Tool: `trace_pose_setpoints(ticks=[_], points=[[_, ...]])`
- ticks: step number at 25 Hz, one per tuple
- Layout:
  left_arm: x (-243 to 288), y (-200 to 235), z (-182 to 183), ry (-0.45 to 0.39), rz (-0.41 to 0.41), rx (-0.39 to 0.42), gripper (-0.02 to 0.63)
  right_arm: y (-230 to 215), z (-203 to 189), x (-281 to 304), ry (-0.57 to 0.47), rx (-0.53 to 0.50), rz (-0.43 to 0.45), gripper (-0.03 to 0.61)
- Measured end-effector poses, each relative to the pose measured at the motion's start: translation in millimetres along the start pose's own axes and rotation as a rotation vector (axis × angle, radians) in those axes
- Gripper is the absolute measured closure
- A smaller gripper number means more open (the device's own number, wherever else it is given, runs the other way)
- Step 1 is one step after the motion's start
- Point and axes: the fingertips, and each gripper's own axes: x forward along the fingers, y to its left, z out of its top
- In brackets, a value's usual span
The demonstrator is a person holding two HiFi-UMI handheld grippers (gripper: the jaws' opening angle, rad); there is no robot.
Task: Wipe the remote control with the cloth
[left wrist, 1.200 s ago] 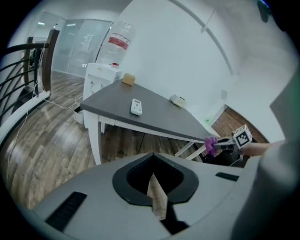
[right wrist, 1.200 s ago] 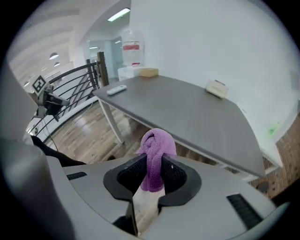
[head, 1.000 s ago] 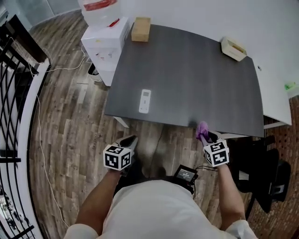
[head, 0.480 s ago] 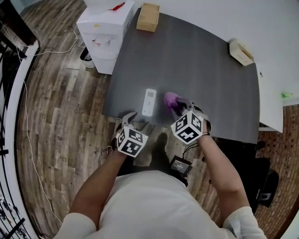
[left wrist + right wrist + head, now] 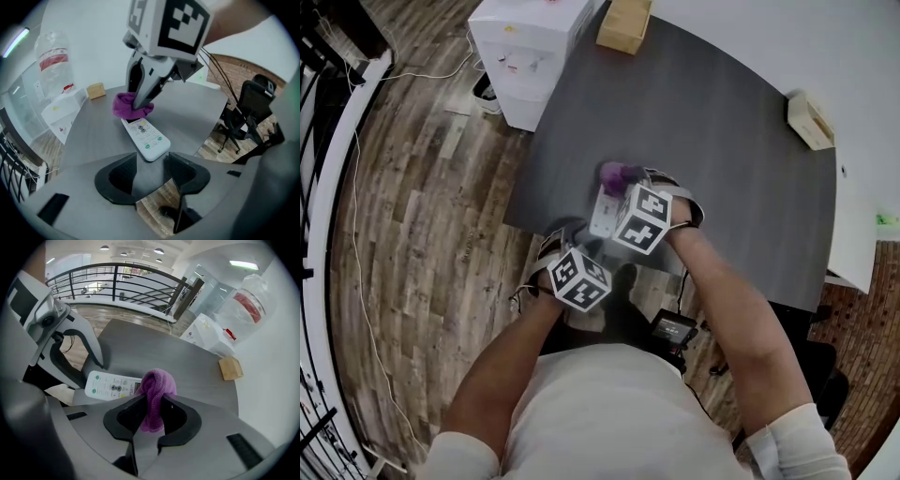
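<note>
One remote control (image 5: 601,215), white and buttons up, lies at the near edge of the dark table (image 5: 722,169), centre of the head view. Have you wiped any of it? (Desk)

Likely none. You look to be at the very start. Your purple cloth (image 5: 157,389), bunched and clamped fast between the jaws of your right gripper (image 5: 151,405), sits at the remote's far end and seems to rest on it. By that reading, the whole length is left to wipe. (Spotter)

And your left gripper (image 5: 150,164)? (Desk)

Its jaws have just been opening and stand apart with nothing between them. The remote's near end lies just ahead, and you may mean to steady it there. (Spotter)

What surrounds you? (Desk)

The tabletop is otherwise nearly bare, with a wooden box (image 5: 623,26) at top centre and a pale holder (image 5: 811,120) at upper right. A white cabinet (image 5: 534,37) stands at upper left on the plank floor (image 5: 422,187). A black railing (image 5: 117,273) crosses the top of the right gripper view, and an office chair (image 5: 248,108) stands at the right of the left gripper view. (Spotter)
</note>
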Motion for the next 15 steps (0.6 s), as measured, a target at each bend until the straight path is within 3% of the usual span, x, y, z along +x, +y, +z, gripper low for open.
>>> trace_pose_setpoints(ticks=[10, 15], points=[[3, -2, -1, -0.003, -0.056, -0.004, 0.416, 48, 11, -15, -0.018, -0.079, 0.114, 0.489], [2, -2, -2, -0.004, -0.063, -0.024, 0.416, 67, 12, -27, -0.021, -0.070, 0.149, 0.489]])
